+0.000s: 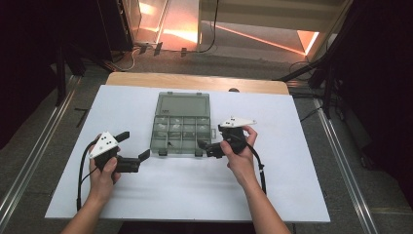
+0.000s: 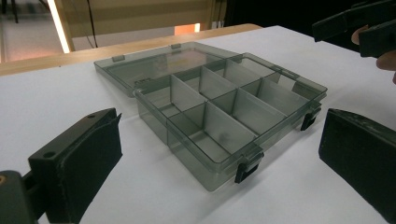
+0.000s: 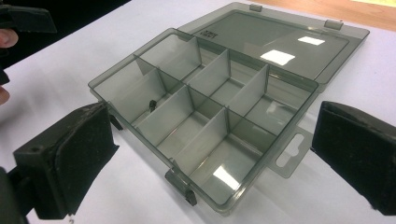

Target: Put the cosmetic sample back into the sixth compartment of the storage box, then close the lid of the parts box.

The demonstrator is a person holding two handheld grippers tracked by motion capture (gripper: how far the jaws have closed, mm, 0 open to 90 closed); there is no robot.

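— Where does the organizer box (image 1: 181,132) sit?

— Near the middle of the white table (image 1: 292,185), a bit toward the far side. Its lid (image 1: 183,105) lies flat open behind the tray, toward the wooden strip (image 1: 195,80) along the far edge. The two black latches (image 2: 247,167) hang off the near wall, facing the person.

— And the grippers?

— The left gripper (image 1: 134,146) rests just left of the box's near corner, jaws spread wide, holding nothing. The right gripper (image 1: 207,146) is at the near right corner, close to a latch; its own view shows the jaws well apart, flanking the box's corner without touching it, empty too.

— Room to move?

— Plenty. Bare white surface runs on both sides of the box and across the whole near half, between the forearms. The table's left and right edges are well clear of both hands.

— Anything in the way?

— Only the upright dividers (image 3: 205,77) inside the tray. One small dark piece (image 3: 152,104) sits in a compartment; too small to tell what. The cables (image 1: 80,175) trail back toward the person, off the working area.
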